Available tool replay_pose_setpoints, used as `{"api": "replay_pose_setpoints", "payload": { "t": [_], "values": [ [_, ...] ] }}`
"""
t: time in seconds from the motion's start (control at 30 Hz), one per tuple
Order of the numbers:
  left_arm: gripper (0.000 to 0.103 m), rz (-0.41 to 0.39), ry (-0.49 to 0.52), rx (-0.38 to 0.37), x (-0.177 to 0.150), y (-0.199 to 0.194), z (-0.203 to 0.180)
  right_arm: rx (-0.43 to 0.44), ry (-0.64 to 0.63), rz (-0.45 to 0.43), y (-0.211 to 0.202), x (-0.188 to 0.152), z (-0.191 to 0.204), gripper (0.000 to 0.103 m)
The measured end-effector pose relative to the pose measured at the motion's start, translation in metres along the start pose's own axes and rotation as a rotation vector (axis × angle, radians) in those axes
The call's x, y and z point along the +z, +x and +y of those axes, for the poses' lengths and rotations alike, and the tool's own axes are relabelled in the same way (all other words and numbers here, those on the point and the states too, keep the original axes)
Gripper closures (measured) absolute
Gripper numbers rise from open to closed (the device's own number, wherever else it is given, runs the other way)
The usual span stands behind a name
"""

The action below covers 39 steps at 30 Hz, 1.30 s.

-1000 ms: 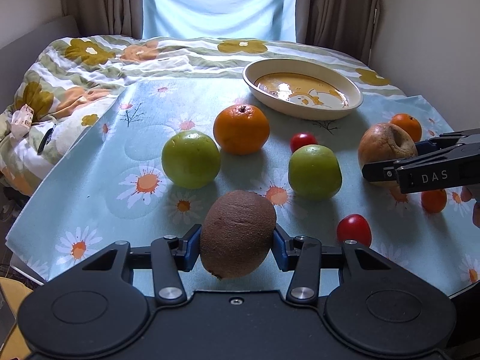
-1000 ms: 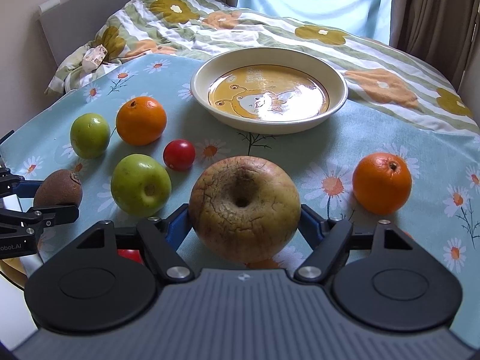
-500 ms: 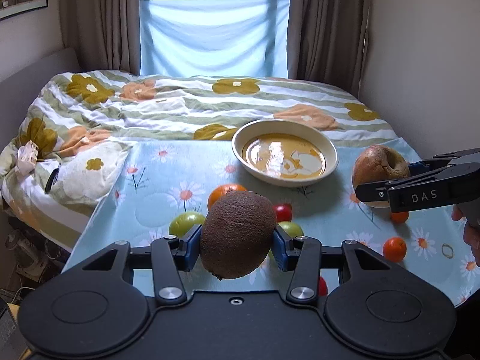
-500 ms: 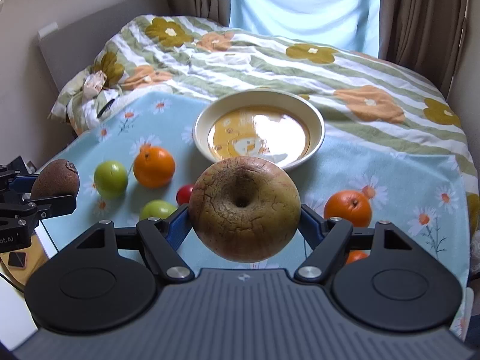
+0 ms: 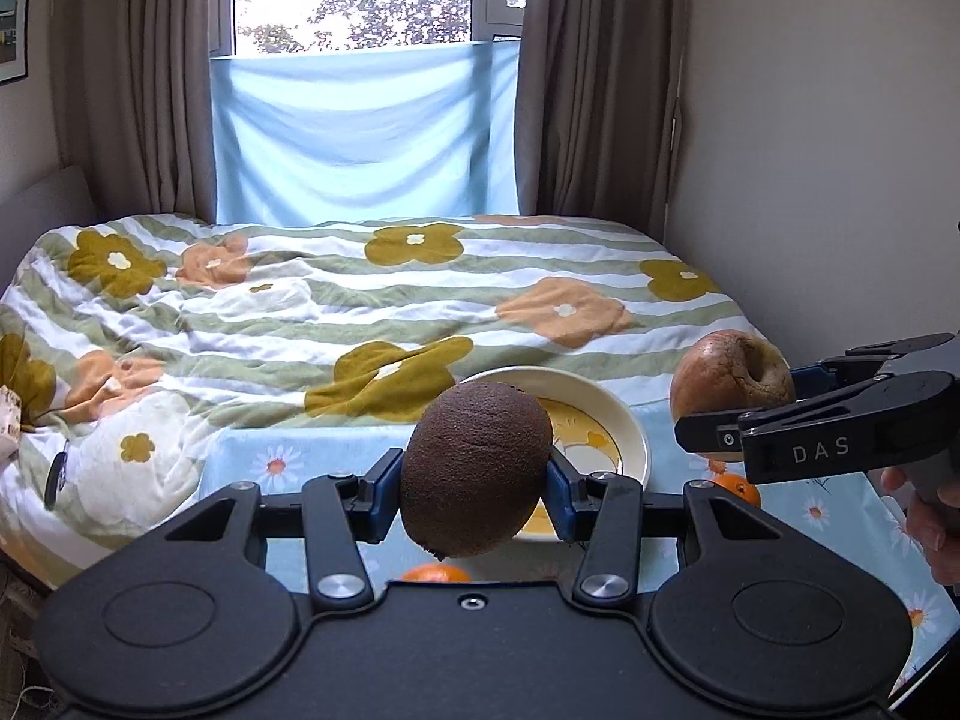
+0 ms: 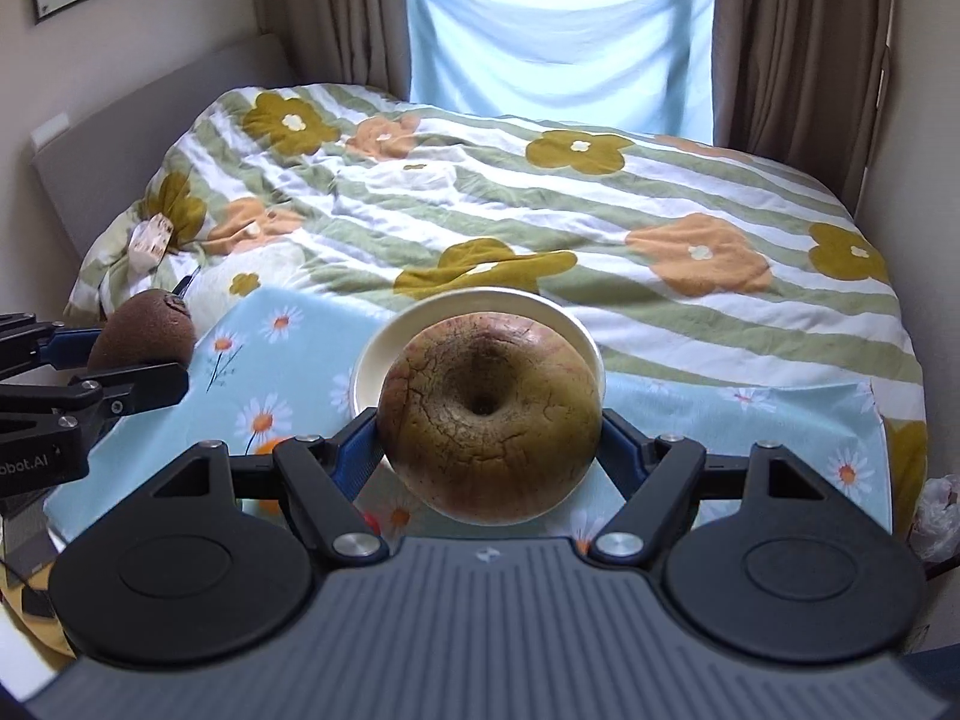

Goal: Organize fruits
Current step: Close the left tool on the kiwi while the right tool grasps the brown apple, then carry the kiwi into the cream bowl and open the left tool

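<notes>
Left wrist: one kiwi (image 5: 475,471), one apple (image 5: 729,382), two oranges (image 5: 737,488).

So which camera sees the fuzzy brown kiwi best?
The left wrist view: the kiwi sits big and central, clamped in the left gripper. The right wrist view shows it only small, at the far left edge, partly behind the gripper's finger.

Left gripper (image 5: 476,483) clamped on a brown kiwi (image 5: 476,468), lifted above the bench (image 5: 312,450) with its daisy cloth. Behind the kiwi, a cream bowl (image 5: 624,420), partly hidden. At right, right gripper (image 5: 744,414) gripping a brownish cracked apple (image 5: 729,381) in the air. Below it an orange (image 5: 737,487); another orange (image 5: 435,573) just under the kiwi.
</notes>
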State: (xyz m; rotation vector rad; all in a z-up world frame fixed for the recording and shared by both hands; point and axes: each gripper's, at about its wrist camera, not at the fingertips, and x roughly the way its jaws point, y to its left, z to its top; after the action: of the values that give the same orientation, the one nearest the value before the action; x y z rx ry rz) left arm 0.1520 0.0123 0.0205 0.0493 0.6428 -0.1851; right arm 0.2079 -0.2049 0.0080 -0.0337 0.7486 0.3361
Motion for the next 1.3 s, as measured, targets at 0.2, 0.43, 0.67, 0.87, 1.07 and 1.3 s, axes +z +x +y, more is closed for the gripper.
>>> {"api": "replay_pose_setpoints", "payload": {
  "t": [0.2, 0.43, 0.67, 0.87, 1.07, 1.3],
  "values": [
    [0.051, 0.023, 0.049, -0.054, 0.025, 0.052, 0.007, -0.043, 0.053, 0.006, 0.035, 0.028, -0.006, 0.013],
    [0.051, 0.074, 0.126, -0.11, 0.041, 0.117, 0.011, -0.092, 0.131, 0.023, 0.078, 0.049, -0.022, 0.013],
    [0.051, 0.146, 0.193, -0.151, 0.047, 0.175, 0.004, -0.14, 0.192, 0.051, 0.112, 0.059, -0.043, 0.013],
    [0.051, 0.209, 0.236, -0.175, 0.043, 0.217, -0.01, -0.171, 0.226, 0.083, 0.129, 0.055, -0.058, 0.013],
    [0.051, 0.242, 0.27, -0.175, 0.036, 0.245, -0.022, -0.186, 0.248, 0.108, 0.136, 0.047, -0.069, 0.013],
    [0.037, 0.224, 0.318, -0.181, 0.031, 0.253, -0.034, -0.185, 0.259, 0.127, 0.139, 0.044, -0.073, 0.013]
  ]
}}
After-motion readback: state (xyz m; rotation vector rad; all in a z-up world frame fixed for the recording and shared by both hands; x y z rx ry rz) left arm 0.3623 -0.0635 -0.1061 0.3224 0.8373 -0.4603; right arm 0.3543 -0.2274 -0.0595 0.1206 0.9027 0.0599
